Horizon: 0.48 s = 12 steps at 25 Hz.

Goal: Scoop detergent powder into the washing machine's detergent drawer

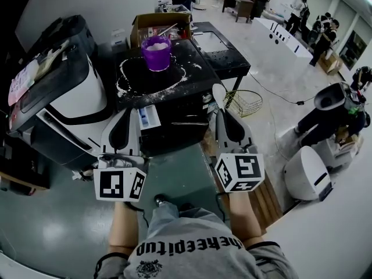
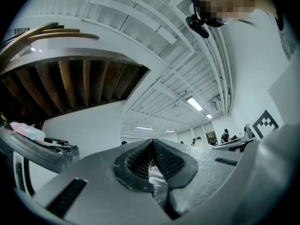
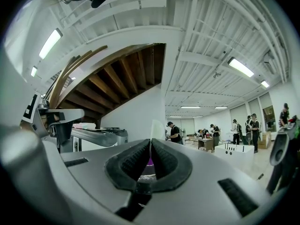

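Note:
A purple cup [image 1: 156, 52] of white detergent powder stands on a black top [image 1: 197, 77], ringed by spilled powder [image 1: 127, 81]. At that unit's front edge a pale drawer [image 1: 149, 117] sticks out. My right gripper [image 1: 221, 113] is shut on a white spoon [image 1: 218, 93], whose bowl points up toward the black top. In the right gripper view the spoon [image 3: 156, 129] rises from the closed jaws of the gripper [image 3: 151, 142], with the cup [image 3: 149, 162] small behind them. My left gripper [image 1: 129, 111] hovers beside the drawer; its jaws [image 2: 152, 142] are shut with nothing in them.
A white and black machine [image 1: 64, 97] stands at the left. A cardboard box [image 1: 157, 22] sits behind the cup, and a wire basket [image 1: 244, 102] is on the floor to the right. White round units [image 1: 308, 173] and several people [image 1: 302, 13] are farther right.

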Motion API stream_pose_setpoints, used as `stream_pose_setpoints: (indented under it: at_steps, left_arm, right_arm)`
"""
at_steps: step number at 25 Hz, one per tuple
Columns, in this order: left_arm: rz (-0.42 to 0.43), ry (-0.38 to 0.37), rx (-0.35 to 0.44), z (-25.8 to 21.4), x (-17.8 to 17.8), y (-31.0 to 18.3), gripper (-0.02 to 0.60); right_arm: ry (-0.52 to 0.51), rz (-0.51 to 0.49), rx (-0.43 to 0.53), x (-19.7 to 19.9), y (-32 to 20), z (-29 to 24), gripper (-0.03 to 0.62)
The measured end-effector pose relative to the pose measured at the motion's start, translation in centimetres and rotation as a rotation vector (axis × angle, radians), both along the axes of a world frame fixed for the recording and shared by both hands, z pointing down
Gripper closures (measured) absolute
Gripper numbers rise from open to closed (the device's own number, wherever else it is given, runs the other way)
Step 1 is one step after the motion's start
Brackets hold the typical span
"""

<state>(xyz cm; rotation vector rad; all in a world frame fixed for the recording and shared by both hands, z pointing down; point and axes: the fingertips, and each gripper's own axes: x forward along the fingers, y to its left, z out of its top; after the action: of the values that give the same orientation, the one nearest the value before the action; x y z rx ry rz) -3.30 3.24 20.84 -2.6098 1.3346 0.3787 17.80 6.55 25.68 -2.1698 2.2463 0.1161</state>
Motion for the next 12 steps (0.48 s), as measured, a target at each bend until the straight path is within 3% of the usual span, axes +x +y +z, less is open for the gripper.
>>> stream_pose_setpoints:
  at_steps: [12]
  left_arm:
    - [-0.013,-0.002,0.001,0.0,-0.14,0.83,0.578]
  right_arm:
    - [0.002,-0.015,0.009,-0.33,0.53,-0.1,0.586]
